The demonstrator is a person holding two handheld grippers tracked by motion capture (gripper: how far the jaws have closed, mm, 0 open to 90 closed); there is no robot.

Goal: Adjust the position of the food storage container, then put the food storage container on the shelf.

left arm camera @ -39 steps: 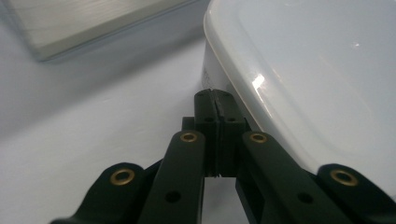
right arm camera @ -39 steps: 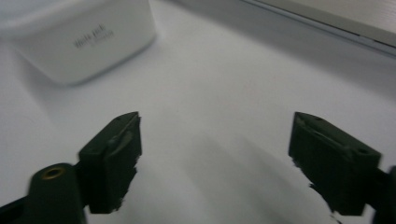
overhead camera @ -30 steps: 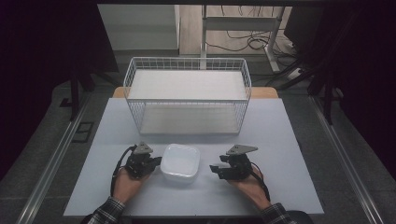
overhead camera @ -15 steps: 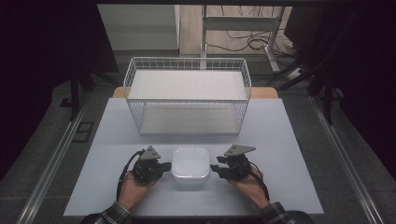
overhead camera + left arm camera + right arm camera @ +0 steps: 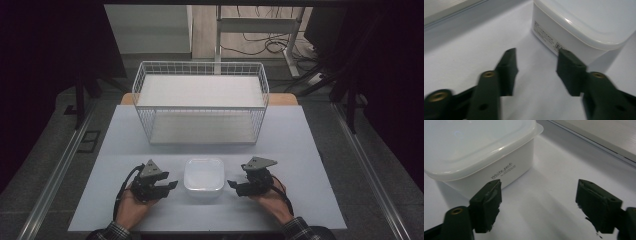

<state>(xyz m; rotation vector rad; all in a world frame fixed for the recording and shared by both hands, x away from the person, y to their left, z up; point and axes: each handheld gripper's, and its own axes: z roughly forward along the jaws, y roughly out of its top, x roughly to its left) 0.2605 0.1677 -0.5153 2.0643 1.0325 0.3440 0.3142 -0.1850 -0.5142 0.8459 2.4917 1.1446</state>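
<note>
**White tub parked between two released grippers**

High view first. The white lidded container is seen sitting flat on the pale table, right between the two grippers. The left gripper is held just off the container's left side, tips pointed at it, a small gap kept. The right gripper is held a little further off on the other side, tips also aimed inward. Beyond both grippers, past the container, a white wire basket is parked on the table, well apart from everything up front. Both hands are laid on the table near its front edge, plaid cuffs showing.

Left gripper view. The jaws of the left gripper have just been opened and nothing is caught between them, only bare tabletop. The container is found ahead and to the right, its corner just beyond the right-hand fingertip; whether that tip brushes the wall cannot be told. A label with a barcode is seen on the wall.

Right gripper view. The right gripper has also just been spread wider, and again only table is framed between the jaws. The container is placed ahead to the left, close behind the left-hand fingertip, "White pack" printed on its side. Nothing is gripped by either one.
</note>
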